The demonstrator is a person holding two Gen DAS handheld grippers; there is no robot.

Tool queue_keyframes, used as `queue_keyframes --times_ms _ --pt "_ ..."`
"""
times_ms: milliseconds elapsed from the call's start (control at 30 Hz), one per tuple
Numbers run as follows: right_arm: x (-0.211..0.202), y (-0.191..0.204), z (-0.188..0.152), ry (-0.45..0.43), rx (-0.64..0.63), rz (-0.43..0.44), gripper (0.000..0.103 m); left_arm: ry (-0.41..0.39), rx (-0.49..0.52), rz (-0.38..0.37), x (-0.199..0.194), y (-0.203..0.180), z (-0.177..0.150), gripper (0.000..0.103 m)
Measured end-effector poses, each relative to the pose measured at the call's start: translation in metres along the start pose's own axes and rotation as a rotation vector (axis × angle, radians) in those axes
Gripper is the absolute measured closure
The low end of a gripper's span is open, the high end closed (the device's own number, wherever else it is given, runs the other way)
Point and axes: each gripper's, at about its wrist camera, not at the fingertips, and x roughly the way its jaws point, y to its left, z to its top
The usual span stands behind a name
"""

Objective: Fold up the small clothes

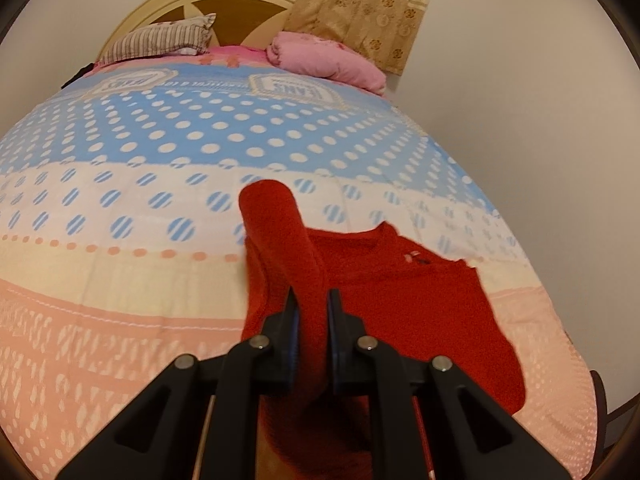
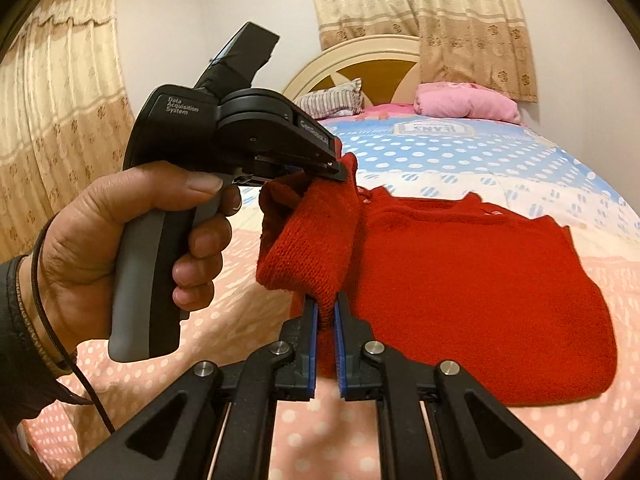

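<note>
A small red knit sweater [image 2: 460,292] lies on the bed, its body spread flat to the right. My left gripper [image 1: 313,304] is shut on a raised fold of the sweater [image 1: 288,240] at its left side. My right gripper [image 2: 326,308] is shut on the same lifted left part, lower down. In the right wrist view the left gripper [image 2: 336,170], held by a hand [image 2: 120,240], pinches the fabric near the shoulder. The lifted part hangs between both grippers above the bed.
The bed cover [image 1: 160,140] is blue with white dots at the far end, pink near me. A striped pillow [image 1: 164,38] and a pink folded blanket [image 1: 328,60] lie by the headboard [image 1: 224,0]. Curtains [image 2: 60,100] hang left and behind. A wall [image 1: 540,120] runs along the bed's right side.
</note>
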Motion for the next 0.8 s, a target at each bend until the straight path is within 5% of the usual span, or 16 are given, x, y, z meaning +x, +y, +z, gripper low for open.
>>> queue_keyframes --times_ms 800 --pt "-0.071 -0.102 -0.037 -0.071 0.282 -0.060 0.097 0.054 0.159 -0.108 0.039 -0.135 -0.005 0.091"
